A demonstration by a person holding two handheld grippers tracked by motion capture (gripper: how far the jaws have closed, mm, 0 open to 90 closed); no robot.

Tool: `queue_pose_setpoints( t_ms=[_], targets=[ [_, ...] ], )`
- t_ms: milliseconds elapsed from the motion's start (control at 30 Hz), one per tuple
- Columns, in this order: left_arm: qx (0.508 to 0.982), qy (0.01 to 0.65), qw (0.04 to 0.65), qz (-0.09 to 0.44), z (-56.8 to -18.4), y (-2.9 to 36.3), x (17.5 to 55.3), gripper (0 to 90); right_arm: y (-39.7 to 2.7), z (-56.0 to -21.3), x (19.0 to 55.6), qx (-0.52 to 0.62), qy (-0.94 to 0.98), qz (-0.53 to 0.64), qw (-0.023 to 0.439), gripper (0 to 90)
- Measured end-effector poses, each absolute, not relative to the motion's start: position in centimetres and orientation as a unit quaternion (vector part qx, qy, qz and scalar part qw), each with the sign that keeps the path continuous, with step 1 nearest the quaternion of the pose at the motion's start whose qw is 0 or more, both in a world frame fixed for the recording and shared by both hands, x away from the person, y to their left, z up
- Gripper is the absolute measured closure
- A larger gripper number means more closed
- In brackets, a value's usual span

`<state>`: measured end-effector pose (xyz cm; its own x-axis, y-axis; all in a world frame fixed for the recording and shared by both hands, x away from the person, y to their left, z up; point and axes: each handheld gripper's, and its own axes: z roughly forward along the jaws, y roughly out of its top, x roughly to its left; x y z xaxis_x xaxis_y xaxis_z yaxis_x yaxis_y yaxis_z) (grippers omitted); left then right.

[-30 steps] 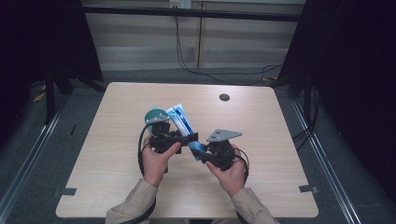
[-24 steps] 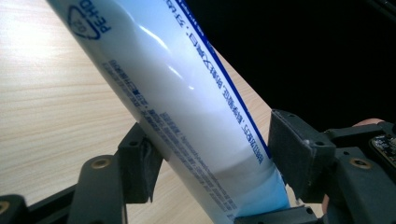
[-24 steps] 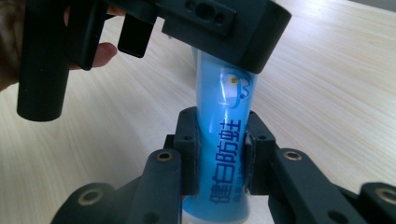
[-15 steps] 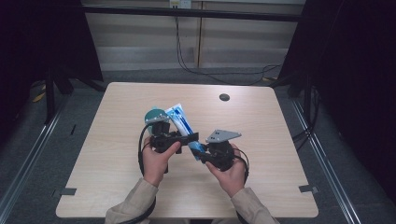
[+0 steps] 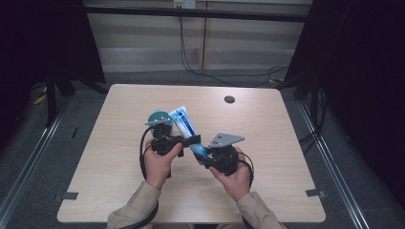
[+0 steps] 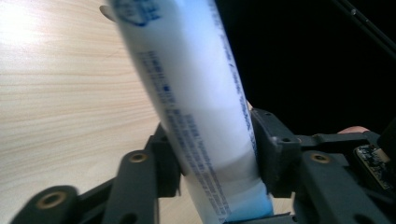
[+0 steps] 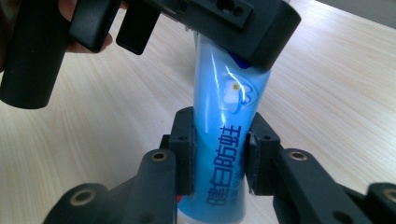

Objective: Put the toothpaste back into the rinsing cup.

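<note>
Two grippers now share the toothpaste tube (image 5: 187, 130), which you hold in the air above the tabletop (image 5: 286, 157). Your left gripper (image 5: 190, 140) has just been closing, and its fingers (image 6: 274, 154) now flank the tube's middle and press it. Your right gripper (image 5: 204, 156) pinches the lower end but has just eased slightly. That looks like a handover to your left hand.

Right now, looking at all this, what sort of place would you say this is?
Most likely a lab or recording booth, not a home: a bare wooden table ringed by black curtains, cables trailing along the back wall, and a person working a toothpaste tube with handheld grippers.
</note>
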<state>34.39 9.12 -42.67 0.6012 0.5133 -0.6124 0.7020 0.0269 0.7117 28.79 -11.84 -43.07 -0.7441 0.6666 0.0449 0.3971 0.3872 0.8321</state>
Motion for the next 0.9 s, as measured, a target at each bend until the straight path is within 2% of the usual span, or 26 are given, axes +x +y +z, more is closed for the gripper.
queue_pose_setpoints(
  t_ms=[167,333,400,467,533,633,767,900],
  targets=[
    [0.692,0.441,0.565,-0.084,-42.5,9.5,34.3,65.3,-11.5,-43.2,28.8,0.323,0.820,0.449,0.147,63.9],
    [0.697,0.434,0.566,-0.070,-42.1,9.5,34.1,69.1,-11.2,-43.3,28.9,0.318,0.819,0.455,0.145,55.5],
    [0.700,0.426,0.569,-0.068,-42.0,9.7,34.1,69.8,-11.3,-43.3,29.0,0.314,0.819,0.459,0.142,51.8],
    [0.698,0.425,0.572,-0.069,-41.8,9.8,34.1,70.7,-11.2,-43.2,28.9,0.312,0.818,0.459,0.151,44.4],
    [0.705,0.419,0.569,-0.054,-41.4,9.9,34.1,70.8,-11.4,-43.2,28.9,0.309,0.818,0.463,0.145,42.7],
    [0.707,0.412,0.572,-0.042,-41.0,10.4,34.2,70.8,-11.8,-43.1,28.7,0.294,0.818,0.469,0.158,33.3],
    [0.708,0.406,0.577,-0.026,-40.3,11.0,34.3,70.7,-12.9,-43.6,28.8,0.302,0.817,0.465,0.158,26.4],
    [0.714,0.402,0.573,-0.008,-39.9,11.4,34.3,70.7,-14.3,-44.7,28.9,0.314,0.820,0.454,0.152,23.9]
  ],
)
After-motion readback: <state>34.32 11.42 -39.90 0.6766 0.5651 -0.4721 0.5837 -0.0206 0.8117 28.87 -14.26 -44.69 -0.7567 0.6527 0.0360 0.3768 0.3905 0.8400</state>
